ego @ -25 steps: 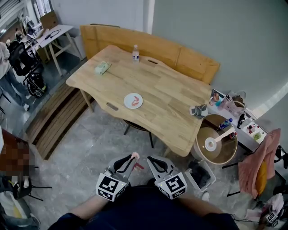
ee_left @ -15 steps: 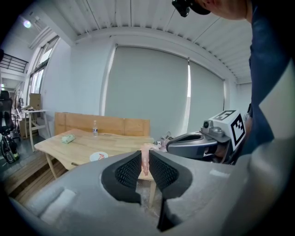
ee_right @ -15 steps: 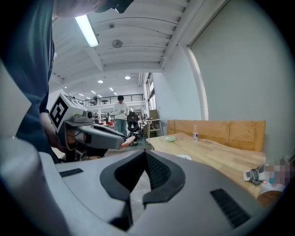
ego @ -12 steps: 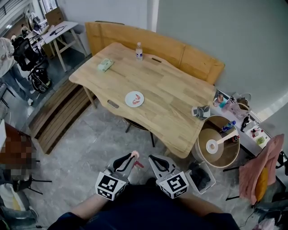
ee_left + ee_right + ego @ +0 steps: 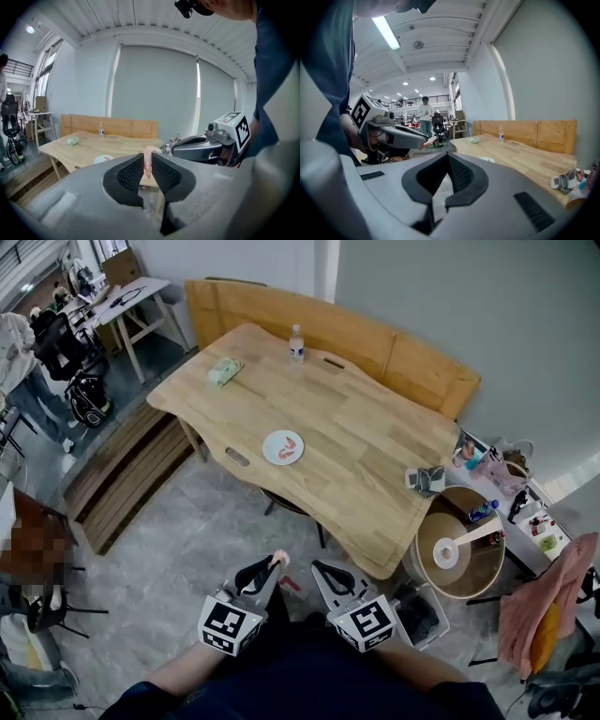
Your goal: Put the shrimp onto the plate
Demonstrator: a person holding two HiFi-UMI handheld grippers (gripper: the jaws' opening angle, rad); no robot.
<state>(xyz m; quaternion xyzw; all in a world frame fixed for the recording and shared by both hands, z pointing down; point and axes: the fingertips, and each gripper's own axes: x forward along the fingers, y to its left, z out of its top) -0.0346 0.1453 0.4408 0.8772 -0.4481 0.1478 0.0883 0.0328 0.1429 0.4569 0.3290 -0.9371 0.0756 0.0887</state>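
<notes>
Left hand-held gripper low over the grey floor, close in front of the torso, jaws pinched on a pale pink shrimp, its tip poking up past the pads. Right hand-held gripper just beside it, jaws pressed together, nothing between. Both well short of the wooden surface. White plate near the surface's front edge, well apart from the held shrimp; a reddish shrimp-like piece already lying on it, too small to be sure. Farther back on the surface: clear bottle upright, green packet near the left corner. Wooden bench along the far side. Round tub off the surface's right end.
</notes>
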